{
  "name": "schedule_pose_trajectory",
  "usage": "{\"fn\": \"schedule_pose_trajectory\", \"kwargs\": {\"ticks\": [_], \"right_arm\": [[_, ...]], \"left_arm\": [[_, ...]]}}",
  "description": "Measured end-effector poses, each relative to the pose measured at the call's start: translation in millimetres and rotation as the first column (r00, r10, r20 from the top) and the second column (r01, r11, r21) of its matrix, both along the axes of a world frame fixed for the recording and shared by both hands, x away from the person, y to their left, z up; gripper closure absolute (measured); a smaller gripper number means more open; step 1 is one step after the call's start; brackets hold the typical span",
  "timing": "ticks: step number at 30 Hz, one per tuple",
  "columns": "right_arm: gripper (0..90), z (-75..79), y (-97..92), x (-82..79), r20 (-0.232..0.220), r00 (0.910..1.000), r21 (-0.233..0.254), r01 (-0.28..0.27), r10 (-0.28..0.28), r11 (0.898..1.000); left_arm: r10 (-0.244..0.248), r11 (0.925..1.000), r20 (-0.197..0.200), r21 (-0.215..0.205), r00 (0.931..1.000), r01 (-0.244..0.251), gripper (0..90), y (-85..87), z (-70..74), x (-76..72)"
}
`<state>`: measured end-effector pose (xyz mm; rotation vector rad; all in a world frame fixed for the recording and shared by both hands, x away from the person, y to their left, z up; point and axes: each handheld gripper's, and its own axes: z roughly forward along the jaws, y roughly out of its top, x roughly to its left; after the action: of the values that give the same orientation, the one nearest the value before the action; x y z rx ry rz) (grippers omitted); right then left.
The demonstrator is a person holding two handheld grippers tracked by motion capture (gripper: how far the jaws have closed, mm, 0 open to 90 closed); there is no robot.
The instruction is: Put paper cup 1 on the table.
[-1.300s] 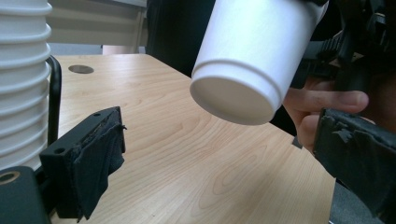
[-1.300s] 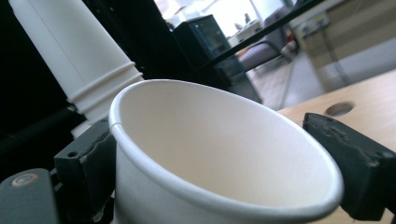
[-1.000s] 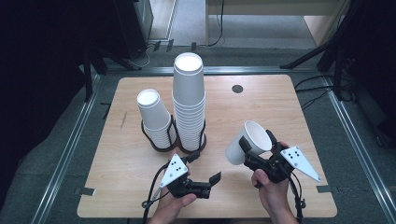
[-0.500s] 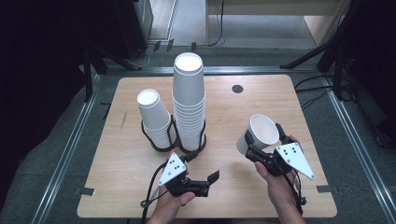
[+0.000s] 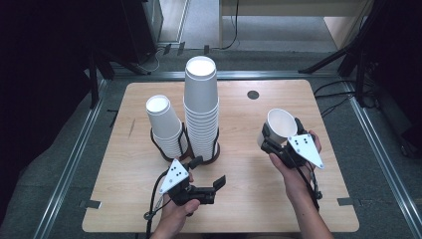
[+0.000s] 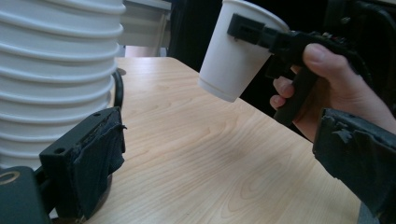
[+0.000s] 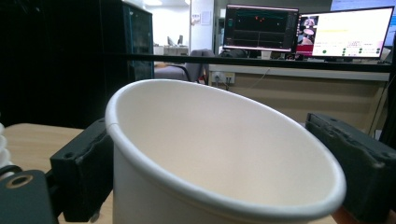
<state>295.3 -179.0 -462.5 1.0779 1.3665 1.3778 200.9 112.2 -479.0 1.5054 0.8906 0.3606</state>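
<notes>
While the short stack of cups (image 5: 166,127) and the tall stack (image 5: 201,107) stand side by side on the table (image 5: 239,174), the left gripper (image 5: 215,185) rests just before them, jaws apart and empty; to the right, the right gripper (image 5: 280,135) grips a single cup (image 5: 275,127), mouth up, held above the tabletop.

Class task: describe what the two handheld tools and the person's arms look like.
Both the left tool and the right tool are black, with padded jaws, a pistol-style handle, a grey three-cornered plate marked with black dots, and a trailing black cable. The forearms are bare, with no sleeves.
</notes>
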Motion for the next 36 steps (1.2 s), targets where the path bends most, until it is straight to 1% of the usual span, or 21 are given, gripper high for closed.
{"fn": "schedule_pose_trajectory", "kwargs": {"ticks": [1,5,9,10,11,13,16,19,21,24,25,27,29,31,36], "right_arm": [[8.0,-0.3,0.5,4.0,-0.004,1.0,-0.014,0.002,-0.002,1.0],[8.0,-2.7,3.0,20.3,-0.014,0.9997,-0.035,0.019,-0.019,0.999],[7.8,-7.4,5.6,36.6,-0.019,0.9991,-0.07,0.036,-0.037,0.997],[7.8,-8.9,6.5,40.5,-0.021,0.999,-0.082,0.037,-0.039,0.996],[7.7,-10.6,7.4,44.1,-0.024,0.9988,-0.094,0.041,-0.043,0.995],[7.6,-14.0,8.9,51.1,-0.022,0.9987,-0.114,0.043,-0.045,0.993],[7.5,-19.4,10.1,60.5,-0.025,0.9976,-0.148,0.06,-0.064,0.987],[7.5,-24.9,10.0,69.0,-0.047,0.9957,-0.156,0.071,-0.08,0.985],[7.4,-29.4,9.4,73.8,-0.065,0.9943,-0.159,0.074,-0.085,0.985],[6.8,-36.6,8.2,79.7,-0.09,0.9891,-0.183,0.098,-0.116,0.978],[6.7,-38.5,7.8,81.3,-0.089,0.9882,-0.19,0.106,-0.125,0.976],[6.4,-41.3,7.2,83.9,-0.084,0.9877,-0.181,0.115,-0.132,0.977],[6.2,-43.0,6.6,85.7,-0.094,0.9862,-0.161,0.12,-0.137,0.98],[5.9,-44.8,6.5,87.3,-0.101,0.9854,-0.162,0.12,-0.137,0.98],[5.1,-49.9,6.4,90.1,-0.119,0.9802,-0.169,0.137,-0.159,0.976]], "left_arm": [[0.003,1.0,0.001,-0.004,1.0,-0.003,2.5,1.3,0.7,0.4],[0.022,0.9997,0.001,-0.014,0.9998,-0.022,2.4,7.9,3.7,1.6],[0.039,0.9991,0.002,-0.02,0.9993,-0.038,2.4,13.7,6.9,3.1],[0.042,0.999,0.002,-0.015,0.9991,-0.042,2.4,15.1,7.4,3.6],[0.048,0.9986,0.0,-0.022,0.9989,-0.048,2.4,15.7,7.9,3.9],[0.053,0.9985,-0.001,-0.015,0.9986,-0.053,2.4,18.0,8.2,4.5],[0.062,0.9979,-0.009,-0.02,0.9981,-0.062,2.4,20.6,8.4,5.9],[0.07,0.9972,-0.009,-0.024,0.9975,-0.071,2.4,23.5,8.7,6.6],[0.086,0.9962,0.0,-0.014,0.9963,-0.086,2.4,24.6,8.6,6.9],[0.092,0.9956,0.002,-0.02,0.9958,-0.092,2.4,26.5,8.9,7.0],[0.093,0.9955,0.004,-0.019,0.9956,-0.093,2.4,27.1,9.1,7.0],[0.095,0.9952,-0.001,-0.024,0.9955,-0.095,2.5,28.5,9.3,7.5],[0.097,0.9949,-0.002,-0.028,0.9953,-0.097,2.5,29.5,9.1,8.1],[0.099,0.9947,-0.002,-0.027,0.995,-0.099,2.4,30.0,9.2,8.2],[0.101,0.9947,-0.002,-0.021,0.9949,-0.101,2.5,29.6,9.0,8.4]]}}
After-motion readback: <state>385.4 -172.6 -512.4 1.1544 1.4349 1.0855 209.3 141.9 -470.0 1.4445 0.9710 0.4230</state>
